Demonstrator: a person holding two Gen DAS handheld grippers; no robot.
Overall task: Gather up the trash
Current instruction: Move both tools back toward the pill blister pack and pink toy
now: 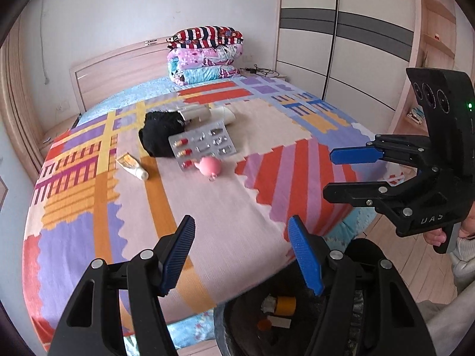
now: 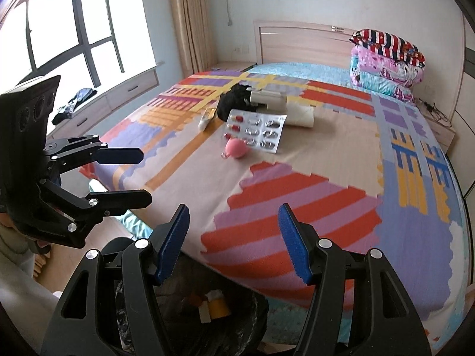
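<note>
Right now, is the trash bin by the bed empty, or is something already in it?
Not empty. The trash bin holds a few pieces: a yellow roll, white scraps and something orange. How full it is cannot be told.

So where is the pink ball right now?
The pink ball lies on the bedspread mid-bed, touching the near edge of the pill blister pack, right of the small tube; both wrist views show it.
</note>
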